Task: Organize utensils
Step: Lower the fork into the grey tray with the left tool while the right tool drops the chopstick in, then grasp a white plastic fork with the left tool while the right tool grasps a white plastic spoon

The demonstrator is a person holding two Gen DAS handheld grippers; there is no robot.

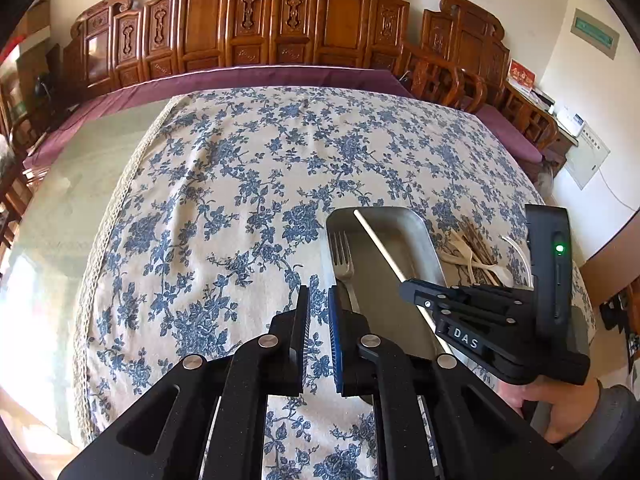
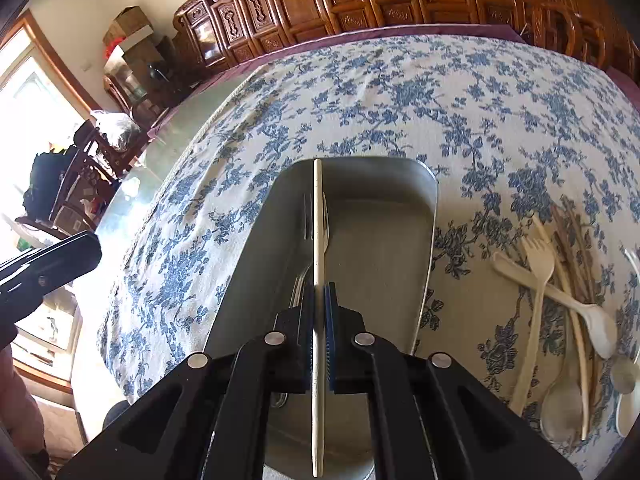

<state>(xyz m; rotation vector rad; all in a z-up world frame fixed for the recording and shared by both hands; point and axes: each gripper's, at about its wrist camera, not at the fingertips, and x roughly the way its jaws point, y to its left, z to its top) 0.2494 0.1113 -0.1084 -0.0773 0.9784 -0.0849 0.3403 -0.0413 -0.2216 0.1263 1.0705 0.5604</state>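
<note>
Right wrist view, nearest first: the right hand-held gripper (image 2: 319, 300) is seen clamped on a pale chopstick (image 2: 317, 216), the stick pinched between the blue pads and pointing toward 12 o'clock, its rear end trailing back toward 6 o'clock. Beneath it a metal tray (image 2: 384, 248) is seen lying on the surface, which is covered by a blue floral tablecloth (image 2: 400, 92). A metal fork (image 2: 306, 216) is seen lying in the tray just left of the chopstick, tines toward 12 o'clock. At 3 o'clock of the tray, apart from it, a loose pile of utensils (image 2: 568, 296) is noted on the cloth: pale spoons, a pale spork and brown sticks, crossed over one another. The other gripper's black body is glimpsed at 9 o'clock.

Left wrist view: the left hand-held gripper (image 1: 319, 304) is seen with its pads slightly apart and nothing held between them, positioned above the cloth just beside the tray's left rim. The right gripper is noted at 3 o'clock, over the tray. At 12 o'clock, beyond the surface, a purple cushion (image 1: 240, 80) and carved wooden furniture (image 1: 280, 20) are seen against the wall.
</note>
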